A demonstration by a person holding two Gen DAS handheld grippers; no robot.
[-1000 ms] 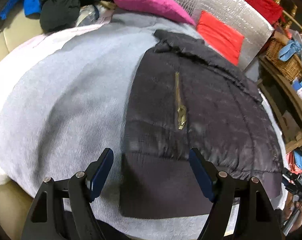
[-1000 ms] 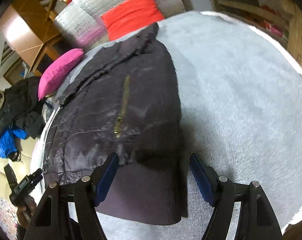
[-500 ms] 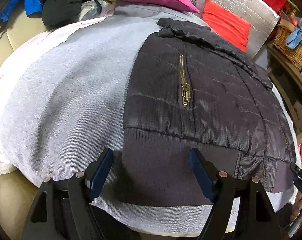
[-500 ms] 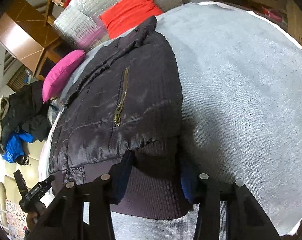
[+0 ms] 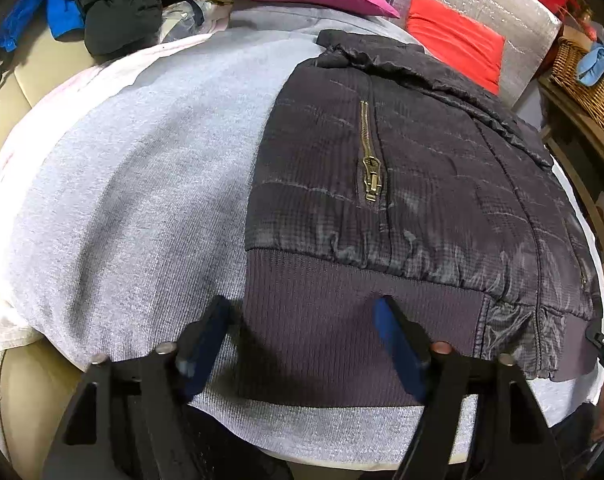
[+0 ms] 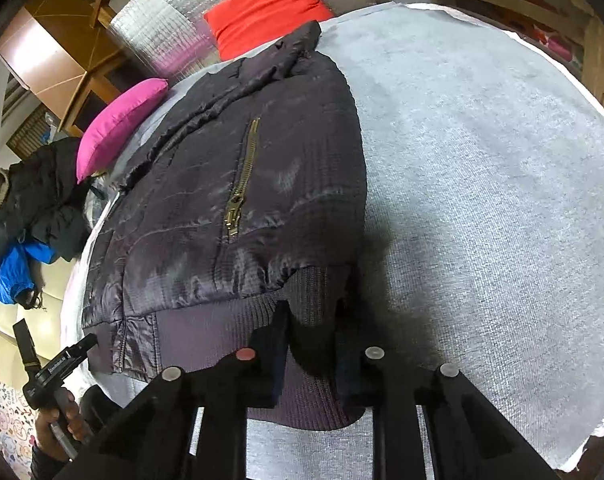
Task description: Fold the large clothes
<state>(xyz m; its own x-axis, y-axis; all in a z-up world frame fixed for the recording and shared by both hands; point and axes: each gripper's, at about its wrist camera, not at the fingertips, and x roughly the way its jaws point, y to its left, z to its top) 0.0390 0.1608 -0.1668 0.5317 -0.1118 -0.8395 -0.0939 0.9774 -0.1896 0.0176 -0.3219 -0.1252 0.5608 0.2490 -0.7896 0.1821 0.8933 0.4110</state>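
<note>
Left tool (image 5: 302,334): jaws apart, just been narrowing, straddling the ribbed hem (image 5: 342,340) at the jacket's left corner; pads not yet pressing.
Jacket, left view: dark quilted jacket (image 5: 422,168) lies flat, zipped, on the grey cover (image 5: 121,200) of what looks like a bed.
Right tool (image 6: 310,344): jaws just been closing, now pinched on the hem's (image 6: 302,292) right corner.
Handling: probably soft, puffy, slippery shell; the knit hem likely grips best.
</note>
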